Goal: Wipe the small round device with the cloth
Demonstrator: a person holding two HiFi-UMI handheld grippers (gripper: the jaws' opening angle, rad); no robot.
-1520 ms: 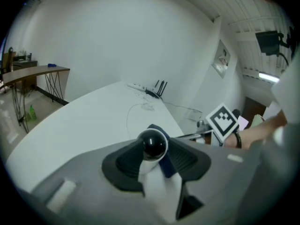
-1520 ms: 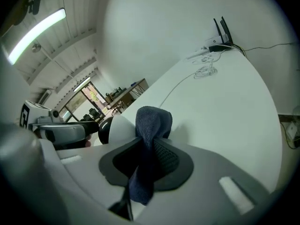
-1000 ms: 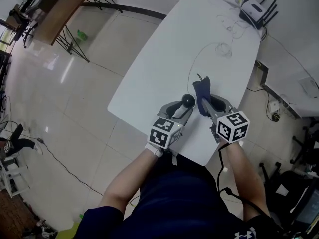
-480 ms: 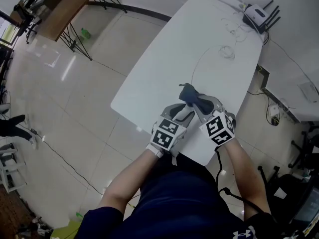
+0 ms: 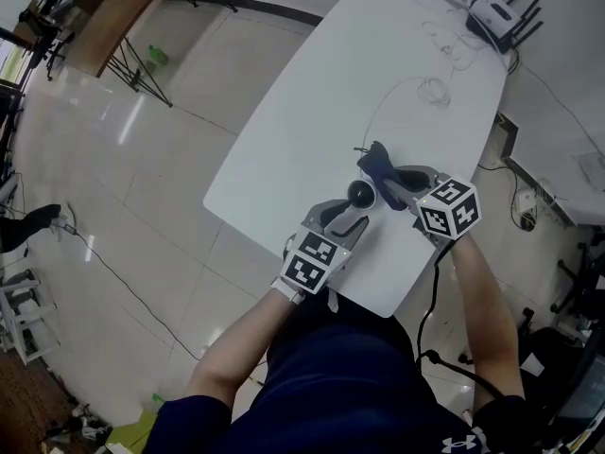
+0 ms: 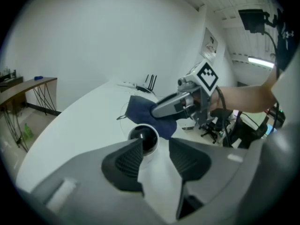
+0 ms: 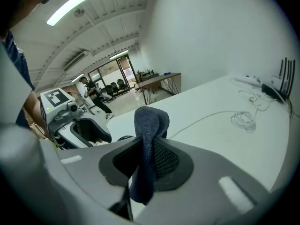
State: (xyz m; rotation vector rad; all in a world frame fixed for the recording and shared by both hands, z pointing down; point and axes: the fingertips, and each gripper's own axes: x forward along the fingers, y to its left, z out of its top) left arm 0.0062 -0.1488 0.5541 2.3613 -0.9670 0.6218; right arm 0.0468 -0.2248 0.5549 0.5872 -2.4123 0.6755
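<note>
Gripping the small round device (image 5: pixel 360 194) is the left gripper (image 5: pixel 352 206), whose jaws stand partly apart with the device's white lower part clamped between the pads; the glossy black dome sticks out just past the jaw tips, as the left gripper view shows (image 6: pixel 144 139). Across from it, the right gripper (image 5: pixel 395 183) has its jaws closed on the dark blue cloth (image 5: pixel 378 164). In the right gripper view the cloth (image 7: pixel 149 144) is pinched between the ribbed pads, with a folded hump rising beyond the tips and a tail hanging down behind them. Both tools meet over the near end of the white table (image 5: pixel 312 112), the right gripper pointing in toward the left one. The cloth sits just beside the device, on its far right side, and from the left gripper view it (image 6: pixel 137 108) lies right behind the dome; whether cloth and dome touch cannot be told. Nor can it be told whether the device rests on the tabletop or is held just above it. Farther up the table lie a thin coiled cable (image 5: pixel 430 91) and a white router (image 5: pixel 496 12) with black antennas.
</note>
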